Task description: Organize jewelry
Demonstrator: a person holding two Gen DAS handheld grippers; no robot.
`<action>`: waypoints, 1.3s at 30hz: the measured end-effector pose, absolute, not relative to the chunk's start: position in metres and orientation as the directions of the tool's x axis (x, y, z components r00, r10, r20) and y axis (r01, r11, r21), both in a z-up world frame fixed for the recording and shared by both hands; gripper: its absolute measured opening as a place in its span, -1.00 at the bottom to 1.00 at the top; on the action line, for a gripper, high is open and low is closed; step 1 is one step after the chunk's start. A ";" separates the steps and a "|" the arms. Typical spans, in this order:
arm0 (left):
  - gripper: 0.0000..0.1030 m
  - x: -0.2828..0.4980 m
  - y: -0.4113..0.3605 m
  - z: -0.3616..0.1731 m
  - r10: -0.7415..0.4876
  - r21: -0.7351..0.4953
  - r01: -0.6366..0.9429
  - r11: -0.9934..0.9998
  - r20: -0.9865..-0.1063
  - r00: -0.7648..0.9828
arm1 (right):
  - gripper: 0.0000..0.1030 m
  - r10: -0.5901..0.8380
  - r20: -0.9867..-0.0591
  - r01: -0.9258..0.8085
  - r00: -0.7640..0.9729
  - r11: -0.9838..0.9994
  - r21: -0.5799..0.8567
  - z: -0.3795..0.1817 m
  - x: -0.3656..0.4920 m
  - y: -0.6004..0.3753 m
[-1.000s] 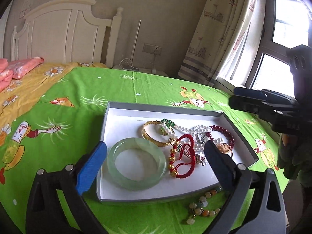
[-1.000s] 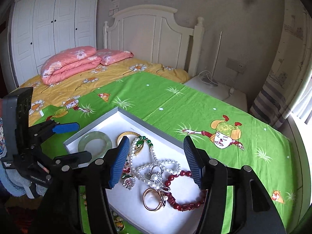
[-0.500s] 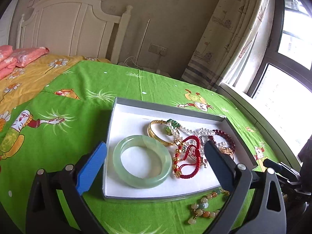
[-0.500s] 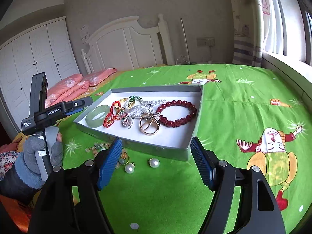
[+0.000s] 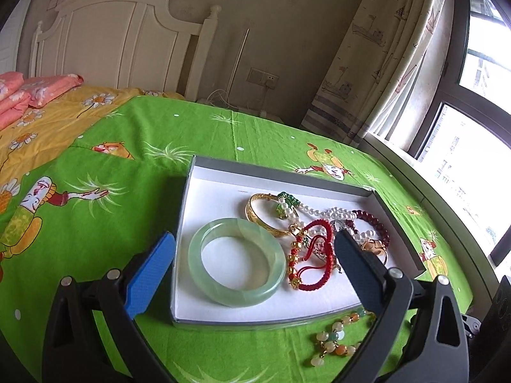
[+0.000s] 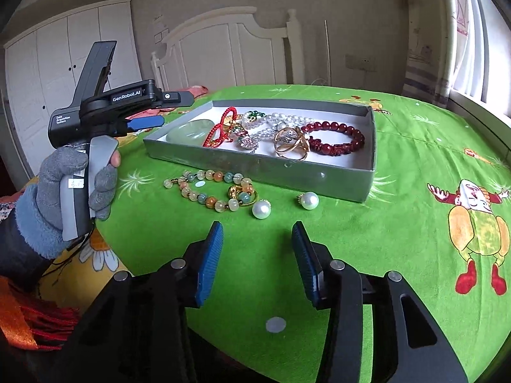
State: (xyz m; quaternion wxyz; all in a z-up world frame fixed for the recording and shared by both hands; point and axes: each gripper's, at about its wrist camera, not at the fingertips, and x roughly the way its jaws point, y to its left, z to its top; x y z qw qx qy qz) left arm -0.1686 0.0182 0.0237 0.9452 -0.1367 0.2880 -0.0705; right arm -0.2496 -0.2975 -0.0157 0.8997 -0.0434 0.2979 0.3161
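A grey box [image 5: 204,319] [image 6: 255,167] with a white floor sits on the green bedspread. It holds a jade bangle [image 5: 236,271], a gold bangle [image 5: 255,215], a red cord bracelet [image 5: 308,258], a pearl string [image 6: 281,119], a dark red bead bracelet [image 6: 338,142] and gold rings [image 6: 292,143]. Outside the box lie a coloured bead bracelet [image 6: 207,188] [image 5: 332,341] and two pearl earrings [image 6: 261,210], [image 6: 308,200]. My left gripper [image 5: 255,271] is open and empty over the box's near end. My right gripper [image 6: 257,255] is open and empty, just short of the earrings.
The bed's white headboard [image 5: 121,41] and pink pillows [image 5: 28,92] are at the back left. A curtain and window [image 5: 463,102] stand at the right. A gloved hand [image 6: 70,191] holds the left gripper at the bed's edge.
My right gripper has swung away from above the box, down to the bedspread before the two earrings, and its fingers have narrowed. My left gripper has moved slightly closer to the box.
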 end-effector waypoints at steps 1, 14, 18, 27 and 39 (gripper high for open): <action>0.92 -0.168 0.018 0.024 -0.212 -0.299 0.054 0.953 -0.525 0.824 | -0.15 0.548 -0.553 -0.603 0.628 0.792 0.100 -0.013 -0.253 -0.294; 0.92 -0.168 0.016 0.024 -0.201 -0.282 0.052 0.958 -0.533 0.822 | -0.19 0.575 -0.592 -0.617 0.564 0.770 0.161 -0.016 -0.240 -0.278; 0.92 -0.167 0.015 0.023 -0.189 -0.272 0.042 0.961 -0.542 0.819 | -0.19 0.544 -0.604 -0.577 0.582 0.800 0.165 -0.015 -0.229 -0.279; 0.92 -0.168 0.014 0.023 -0.184 -0.265 0.042 0.963 -0.538 0.822 | -0.19 0.549 -0.611 -0.587 0.570 0.793 0.164 -0.015 -0.229 -0.269; 0.92 -0.199 0.013 0.023 -0.304 -0.360 0.113 0.926 -0.535 0.788 | -0.19 0.583 -0.594 -0.565 0.554 0.788 0.246 -0.016 -0.224 -0.274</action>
